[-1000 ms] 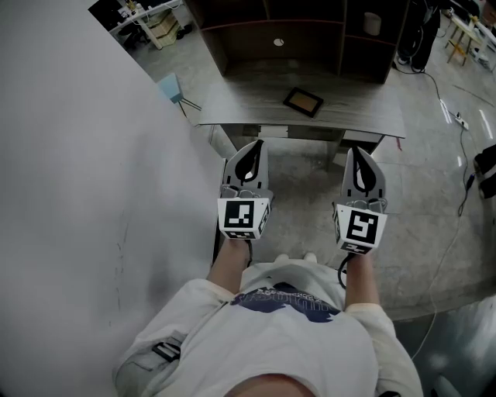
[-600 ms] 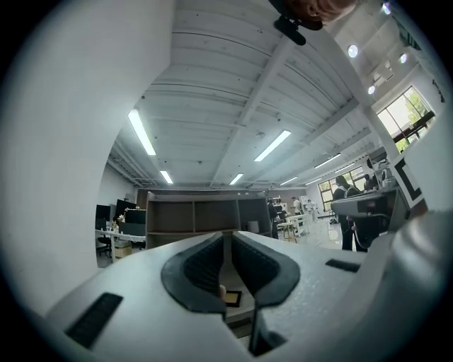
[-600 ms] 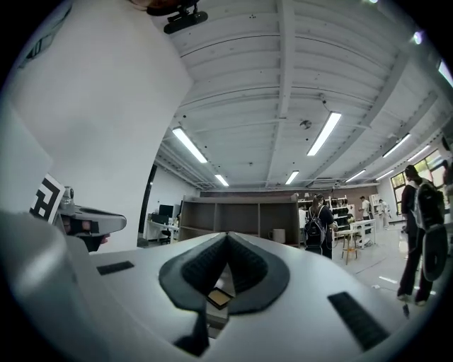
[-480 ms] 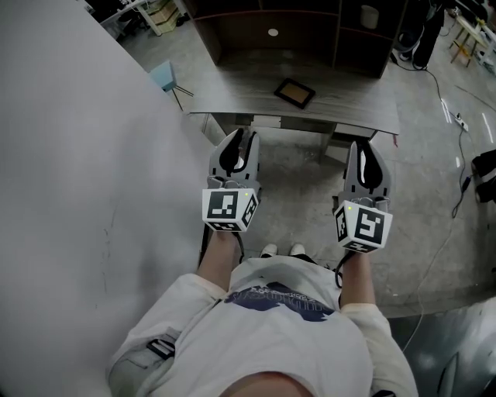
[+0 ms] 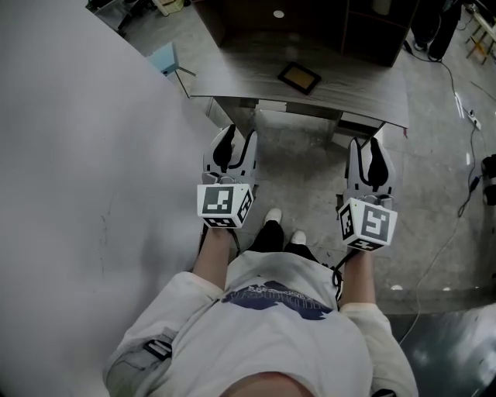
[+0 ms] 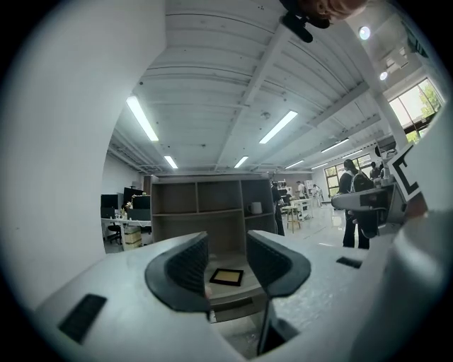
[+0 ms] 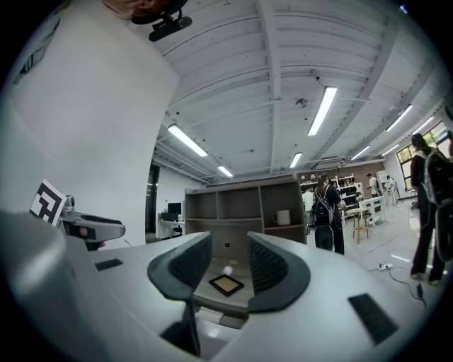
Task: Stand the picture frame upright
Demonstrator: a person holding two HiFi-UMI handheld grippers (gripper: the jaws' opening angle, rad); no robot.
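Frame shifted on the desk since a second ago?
No. The frame lies flat at the same spot on the desk, just below the white dot; only the camera shifted.

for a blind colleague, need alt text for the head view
A picture frame lies flat on a wooden desk ahead of a standing person, who holds the left tongs and right tongs out front, both empty, jaws opening.

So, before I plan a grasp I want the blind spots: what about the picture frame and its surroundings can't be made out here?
Picture frame: its back and any stand are hidden in all views, because it lies flat on the desk.
Its picture: too small to make out in every view.
Shelf unit: its upper compartments are cut off by the head view's top edge.
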